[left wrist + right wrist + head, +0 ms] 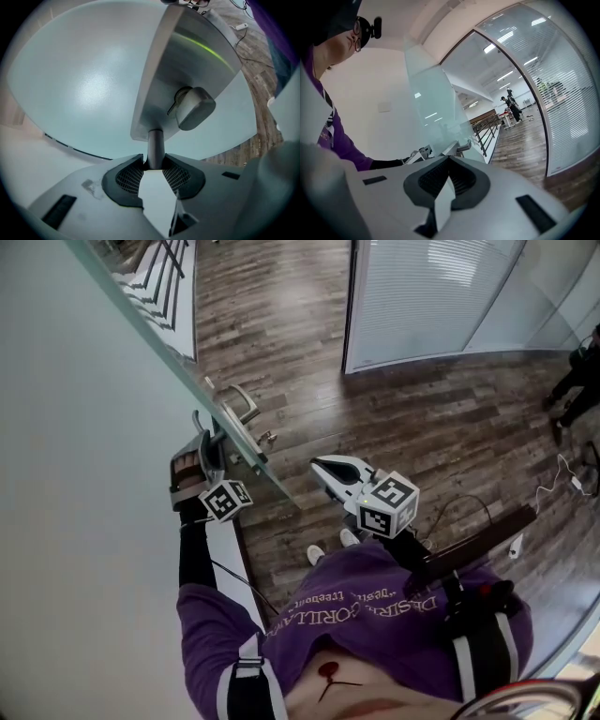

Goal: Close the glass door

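The frosted glass door (84,409) fills the left of the head view, its free edge (246,448) running diagonally toward me. My left gripper (204,444) is on the door's near side, shut on the round bar of the door handle (155,143). Above the bar are the steel lock plate (187,56) and a thumb-turn knob (196,108). A second lever handle (240,403) sticks out on the far side. My right gripper (321,466) hangs in the air to the right of the door edge, shut and holding nothing (449,161). The door (436,101) shows again in the right gripper view.
Dark wood floor (422,427) lies beyond the door. A curved glass partition with blinds (422,296) stands at the back right. A railing (159,268) runs behind the door. Cables (553,493) lie on the floor at right, near a person's legs (577,381).
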The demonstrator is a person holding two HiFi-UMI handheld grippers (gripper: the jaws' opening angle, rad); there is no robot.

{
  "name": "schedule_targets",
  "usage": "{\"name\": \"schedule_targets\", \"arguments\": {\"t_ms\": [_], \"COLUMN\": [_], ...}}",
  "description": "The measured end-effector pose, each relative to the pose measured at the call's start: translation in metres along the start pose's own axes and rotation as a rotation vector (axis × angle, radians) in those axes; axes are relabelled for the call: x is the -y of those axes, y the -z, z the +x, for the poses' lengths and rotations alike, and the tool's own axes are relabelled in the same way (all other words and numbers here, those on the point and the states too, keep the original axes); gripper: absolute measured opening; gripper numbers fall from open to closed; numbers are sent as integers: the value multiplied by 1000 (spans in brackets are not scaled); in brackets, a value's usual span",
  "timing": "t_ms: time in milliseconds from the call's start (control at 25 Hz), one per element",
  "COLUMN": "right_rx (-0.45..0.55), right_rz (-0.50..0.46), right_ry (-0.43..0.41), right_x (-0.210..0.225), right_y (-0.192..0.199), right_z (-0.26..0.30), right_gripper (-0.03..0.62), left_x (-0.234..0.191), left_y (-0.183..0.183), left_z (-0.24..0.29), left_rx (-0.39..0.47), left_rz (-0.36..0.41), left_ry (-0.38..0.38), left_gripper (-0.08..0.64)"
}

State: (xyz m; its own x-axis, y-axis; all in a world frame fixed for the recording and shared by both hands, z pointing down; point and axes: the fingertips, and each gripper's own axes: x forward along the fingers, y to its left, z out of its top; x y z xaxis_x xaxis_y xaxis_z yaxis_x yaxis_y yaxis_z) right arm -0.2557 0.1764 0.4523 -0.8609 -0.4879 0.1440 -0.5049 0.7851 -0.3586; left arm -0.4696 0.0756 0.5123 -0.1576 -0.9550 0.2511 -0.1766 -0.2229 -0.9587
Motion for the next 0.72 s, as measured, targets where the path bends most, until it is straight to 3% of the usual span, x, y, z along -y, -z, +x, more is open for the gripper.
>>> {"name": "schedule_targets", "arguments": {"t_ms": [400,720], "right_rx": [33,46], "right_rz": [-24,6], "right_ry": [-86,-35], "right_x": [-22,-13], "right_y": [-7,-5], "right_z": [2,-4], "right_gripper": [-3,-3], "left_x": [-2,0], "left_y": [-34,-73], "left_z": [15,30], "left_rx": [61,80], "left_rz": [45,99], "left_ry": [50,123], "left_gripper": [121,121]}}
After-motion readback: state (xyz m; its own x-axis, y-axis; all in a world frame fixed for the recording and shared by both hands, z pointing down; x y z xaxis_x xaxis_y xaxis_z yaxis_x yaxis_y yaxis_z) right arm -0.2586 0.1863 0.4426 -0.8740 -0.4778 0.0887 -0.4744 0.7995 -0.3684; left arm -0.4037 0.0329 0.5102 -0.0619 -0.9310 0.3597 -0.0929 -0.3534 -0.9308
